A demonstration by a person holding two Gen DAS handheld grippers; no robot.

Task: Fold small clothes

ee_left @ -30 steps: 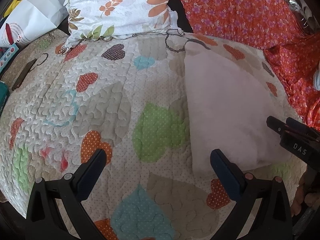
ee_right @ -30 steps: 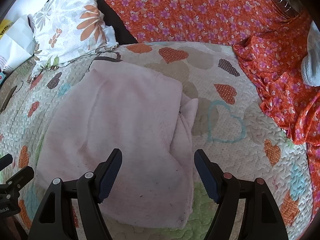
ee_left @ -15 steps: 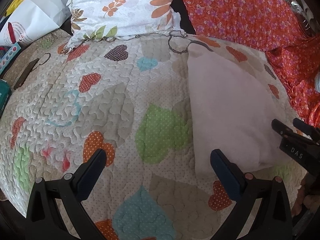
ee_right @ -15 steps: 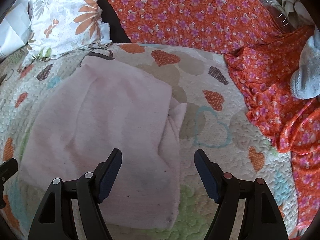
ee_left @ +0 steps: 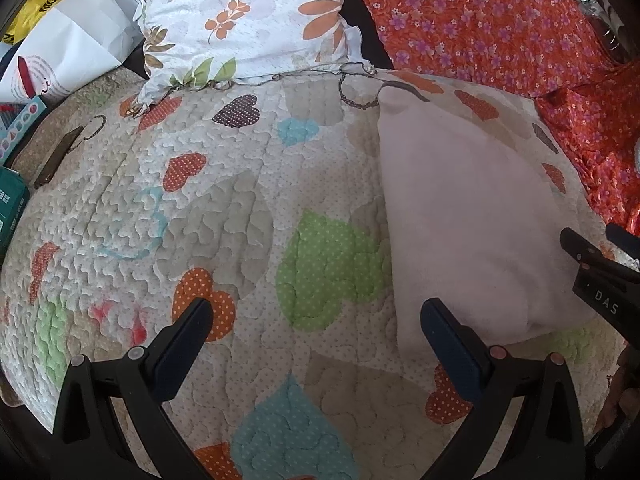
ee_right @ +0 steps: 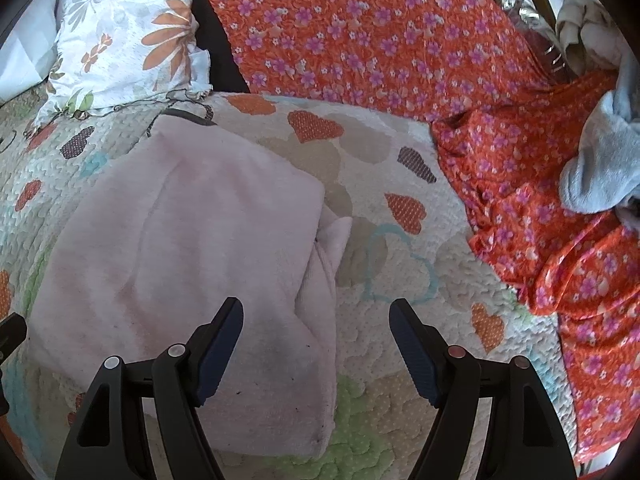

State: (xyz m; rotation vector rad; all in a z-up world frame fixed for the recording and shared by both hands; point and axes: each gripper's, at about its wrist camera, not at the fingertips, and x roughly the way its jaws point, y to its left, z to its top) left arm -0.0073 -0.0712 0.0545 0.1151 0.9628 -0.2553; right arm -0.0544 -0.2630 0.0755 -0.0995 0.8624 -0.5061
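Note:
A pale pink fleece garment (ee_right: 192, 240) lies folded flat on the heart-patterned quilt (ee_right: 392, 240); a small flap sticks out at its right edge. It also shows at the right of the left wrist view (ee_left: 468, 216). My right gripper (ee_right: 316, 340) is open and empty above the garment's near right corner. My left gripper (ee_left: 316, 336) is open and empty over bare quilt (ee_left: 200, 208), left of the garment. The right gripper's fingers (ee_left: 588, 256) show at the right edge of the left wrist view.
A floral white pillow (ee_left: 244, 20) lies at the back. Orange flowered fabric (ee_right: 400, 40) covers the back and right side. A grey-blue fleece item (ee_right: 600, 160) lies on it at far right. White bags (ee_left: 68, 52) and boxes sit at the far left.
The right gripper has shifted right, off the middle of the pink garment toward its right edge. The left gripper has barely moved. Both stay open.

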